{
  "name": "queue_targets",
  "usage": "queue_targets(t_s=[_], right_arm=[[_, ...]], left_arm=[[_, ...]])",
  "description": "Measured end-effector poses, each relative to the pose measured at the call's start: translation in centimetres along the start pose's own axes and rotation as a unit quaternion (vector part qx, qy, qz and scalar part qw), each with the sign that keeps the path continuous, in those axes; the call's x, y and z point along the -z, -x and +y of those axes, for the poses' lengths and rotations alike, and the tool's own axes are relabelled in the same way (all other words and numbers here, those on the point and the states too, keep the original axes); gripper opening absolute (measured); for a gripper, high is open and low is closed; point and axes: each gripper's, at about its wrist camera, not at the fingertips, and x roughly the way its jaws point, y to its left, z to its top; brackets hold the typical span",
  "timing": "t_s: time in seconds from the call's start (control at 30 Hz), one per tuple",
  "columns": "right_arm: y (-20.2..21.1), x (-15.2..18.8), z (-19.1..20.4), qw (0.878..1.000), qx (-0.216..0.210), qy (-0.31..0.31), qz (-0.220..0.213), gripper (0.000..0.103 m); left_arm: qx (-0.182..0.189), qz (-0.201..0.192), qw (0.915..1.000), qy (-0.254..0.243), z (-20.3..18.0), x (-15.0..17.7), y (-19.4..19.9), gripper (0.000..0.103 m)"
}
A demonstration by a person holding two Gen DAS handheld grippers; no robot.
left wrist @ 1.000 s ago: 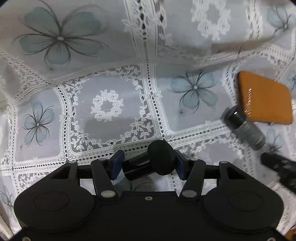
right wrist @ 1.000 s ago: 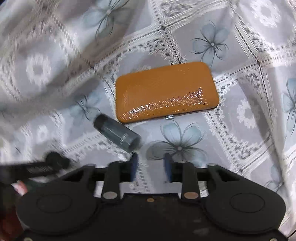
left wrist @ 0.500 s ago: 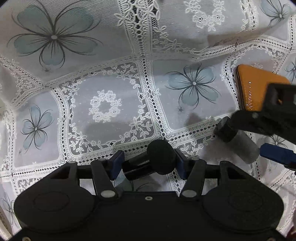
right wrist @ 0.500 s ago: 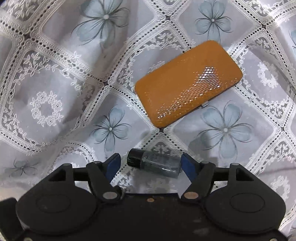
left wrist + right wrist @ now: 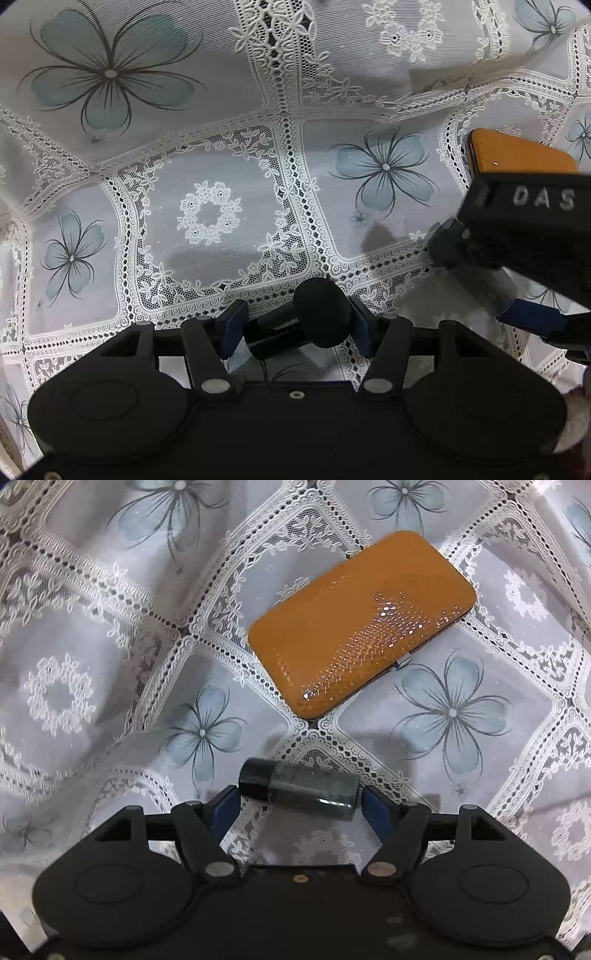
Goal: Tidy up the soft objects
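Small dark bottle lying between spread right gripper jaws, newly widened, untouched.

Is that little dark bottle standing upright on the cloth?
No, the bottle lies on its side on the cloth, its cap pointing left.

Three small items sitting over the lace floral tablecloth

An orange case, glossy with a dimpled texture, rounded corners and a small metal clasp on its near long edge, is lying flat and closed, angled diagonally across the cloth. Just in front of it, apart from it, a small dark grey bottle with a black cap is lying on its side, cap pointing left. A black object with a round bulbous head and a flat handle-like body is sitting off the cloth, its head pointing up and right; its kind cannot be told.
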Motion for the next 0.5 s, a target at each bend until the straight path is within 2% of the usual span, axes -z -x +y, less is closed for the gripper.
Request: queue_targets(t_s=[0.1,0.27,0.4,0.5], right_arm=[[-0.5,-0.2,0.4,1.0,0.009,-0.009,-0.01,0.079],[-0.9,0.0,0.7,0.999,0.027,-0.008,-0.025,0.072],[-0.3,0.1,0.7,0.999,0.027,0.026,-0.035,0.072],[0.3,0.1,0.0,0.996,0.023,0.073,-0.049,0.072]], left_arm=[[0.0,0.0,1.0,-0.001,0.3,-0.1,-0.2,0.055],[-0.001,0.0,1.0,0.0,0.2,-0.2,-0.2,0.055],[-0.001,0.0,1.0,0.0,0.1,-0.2,-0.2,0.056],[-0.001,-0.003,1.0,0.001,0.0,-0.4,0.1,0.056]])
